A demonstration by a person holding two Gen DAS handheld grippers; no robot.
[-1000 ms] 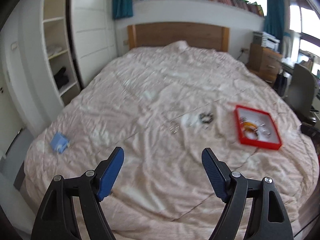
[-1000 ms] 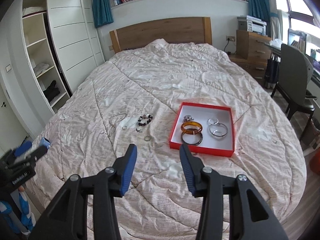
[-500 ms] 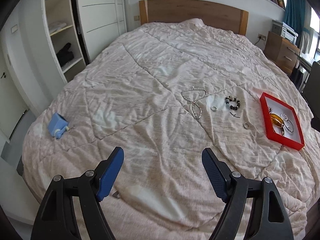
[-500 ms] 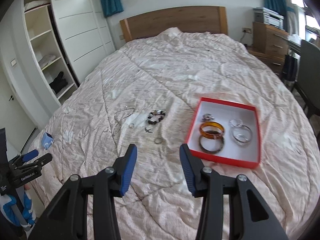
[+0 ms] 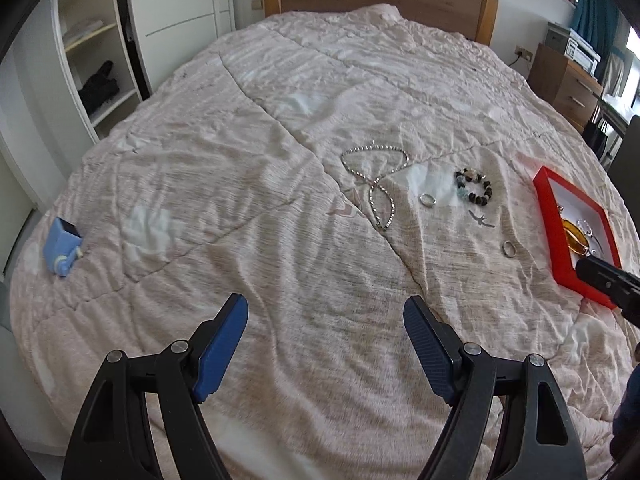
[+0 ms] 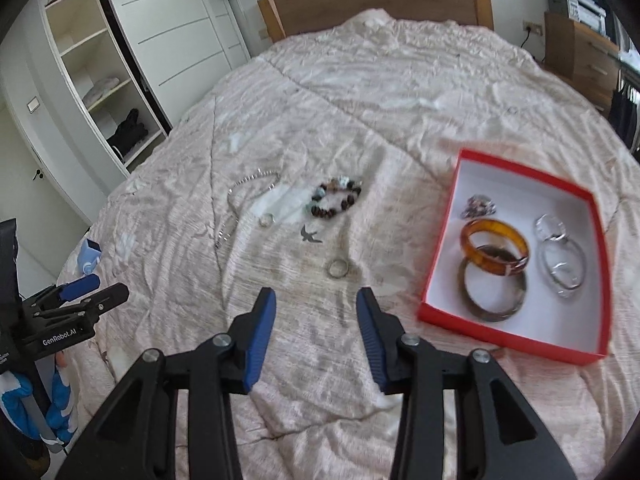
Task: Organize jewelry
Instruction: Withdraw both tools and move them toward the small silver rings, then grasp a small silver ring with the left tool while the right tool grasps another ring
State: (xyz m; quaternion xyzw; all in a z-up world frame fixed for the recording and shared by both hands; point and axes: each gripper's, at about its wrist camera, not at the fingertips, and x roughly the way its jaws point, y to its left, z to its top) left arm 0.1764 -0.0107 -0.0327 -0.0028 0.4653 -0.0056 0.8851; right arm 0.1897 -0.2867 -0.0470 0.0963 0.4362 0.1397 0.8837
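- Right hand-held gripper (image 6: 316, 308) half-open, jaws just been closing, empty; ring (image 6: 338, 268) just ahead may sink into soft quilt (image 6: 320, 80), slip the pads.
- Left hand-held gripper (image 5: 325, 320) wide, empty.

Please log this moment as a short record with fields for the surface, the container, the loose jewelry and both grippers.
surface: wrinkled pale pink bedspread
container: open red cardboard box with white lining, holding an amber bangle, a grey bangle, clear bracelets
loose jewelry: silver chain necklace, dark beaded bracelet, two silver rings, small bird charm
left gripper: open, empty
right gripper: open, just been closing, empty
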